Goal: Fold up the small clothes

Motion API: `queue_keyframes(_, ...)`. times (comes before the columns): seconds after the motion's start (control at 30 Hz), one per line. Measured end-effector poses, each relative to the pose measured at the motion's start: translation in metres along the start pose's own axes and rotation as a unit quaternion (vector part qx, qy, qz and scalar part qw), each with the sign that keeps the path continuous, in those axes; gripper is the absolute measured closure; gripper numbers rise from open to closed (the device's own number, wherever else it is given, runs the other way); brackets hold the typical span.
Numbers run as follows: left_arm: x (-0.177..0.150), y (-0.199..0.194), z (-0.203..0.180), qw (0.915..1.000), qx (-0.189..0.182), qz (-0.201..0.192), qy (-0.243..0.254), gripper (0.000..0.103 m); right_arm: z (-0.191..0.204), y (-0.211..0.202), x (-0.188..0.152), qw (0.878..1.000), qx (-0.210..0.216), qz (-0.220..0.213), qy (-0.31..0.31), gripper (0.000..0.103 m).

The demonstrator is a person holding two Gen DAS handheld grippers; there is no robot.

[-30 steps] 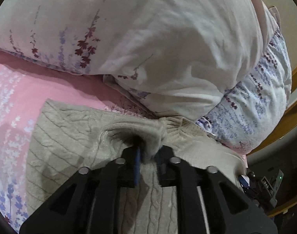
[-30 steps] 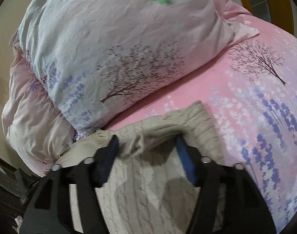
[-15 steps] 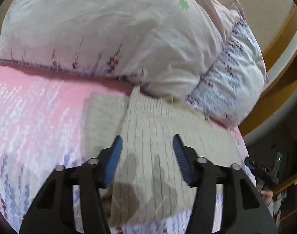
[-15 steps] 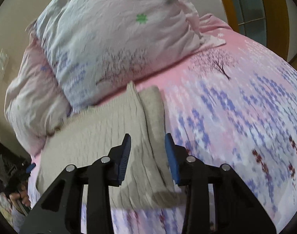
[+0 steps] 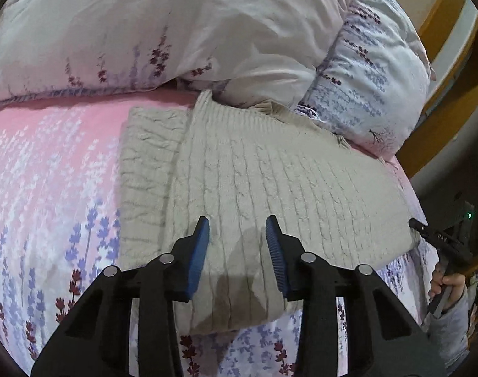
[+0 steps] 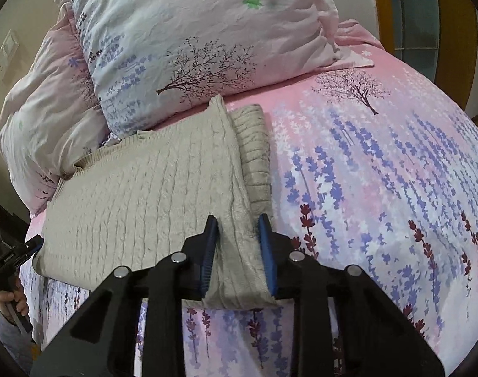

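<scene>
A beige cable-knit sweater (image 5: 254,172) lies folded on the pink flowered bed sheet (image 5: 44,172), its far edge against the pillows. A narrower folded strip shows along one side of it (image 5: 144,169). It also shows in the right wrist view (image 6: 151,188), with the strip on the right (image 6: 254,144). My left gripper (image 5: 237,232) is open and empty above the sweater's near edge. My right gripper (image 6: 237,229) is open and empty above the sweater's near right corner.
Two large flowered pillows (image 5: 176,31) (image 5: 374,72) are stacked behind the sweater. A wooden bed frame (image 5: 443,100) runs along the right. The other hand-held gripper shows at the edge of each view (image 5: 443,245) (image 6: 12,260). The bed sheet (image 6: 380,188) spreads to the right.
My left gripper let go of the sweater fold it pinched and opened. Both grippers pulled back toward the near edge, and the sweater now lies flat and folded.
</scene>
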State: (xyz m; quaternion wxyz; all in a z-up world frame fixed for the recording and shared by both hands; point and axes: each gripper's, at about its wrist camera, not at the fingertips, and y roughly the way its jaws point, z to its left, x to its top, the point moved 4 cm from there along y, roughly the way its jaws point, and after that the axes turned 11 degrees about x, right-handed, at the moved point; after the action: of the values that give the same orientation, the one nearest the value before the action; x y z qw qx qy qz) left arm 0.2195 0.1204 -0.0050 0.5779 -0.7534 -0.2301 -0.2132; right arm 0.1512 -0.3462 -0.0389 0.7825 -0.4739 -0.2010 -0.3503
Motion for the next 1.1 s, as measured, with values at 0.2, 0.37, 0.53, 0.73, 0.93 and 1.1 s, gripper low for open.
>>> queue_keyframes(0.2, -0.002, -0.005, 0.013, 0.9998, 0.008, 0.001, -0.016, 0.064, 0.002, 0.001, -0.001, 1.000, 0.009, 0.003, -0.001, 0.064)
queue_keyframes(0.37, -0.002, -0.013, 0.016, 0.9991, 0.025, -0.016, -0.029, 0.064, 0.004, 0.004, -0.001, 1.000, -0.002, 0.005, -0.010, 0.067)
queue_keyframes(0.53, -0.006, -0.010, 0.022, 0.9989, 0.026, -0.015, -0.037, 0.064, 0.000, 0.002, 0.000, 1.000, 0.000, 0.003, -0.005, 0.078)
queue_keyframes(0.73, -0.011, -0.001, 0.021, 0.9991, 0.031, 0.005, -0.030, 0.095, 0.002, -0.005, -0.001, 1.000, 0.002, -0.010, 0.000, 0.091)
queue_keyframes(0.93, -0.019, -0.005, 0.022, 0.9992, 0.040, 0.003, -0.002, 0.101, -0.009, -0.009, -0.007, 1.000, -0.004, -0.004, 0.025, 0.092)
queue_keyframes(1.1, -0.016, -0.009, 0.025, 0.9995, 0.022, 0.005, -0.023, 0.099, 0.007, -0.004, -0.003, 0.999, -0.041, 0.002, -0.001, 0.067)
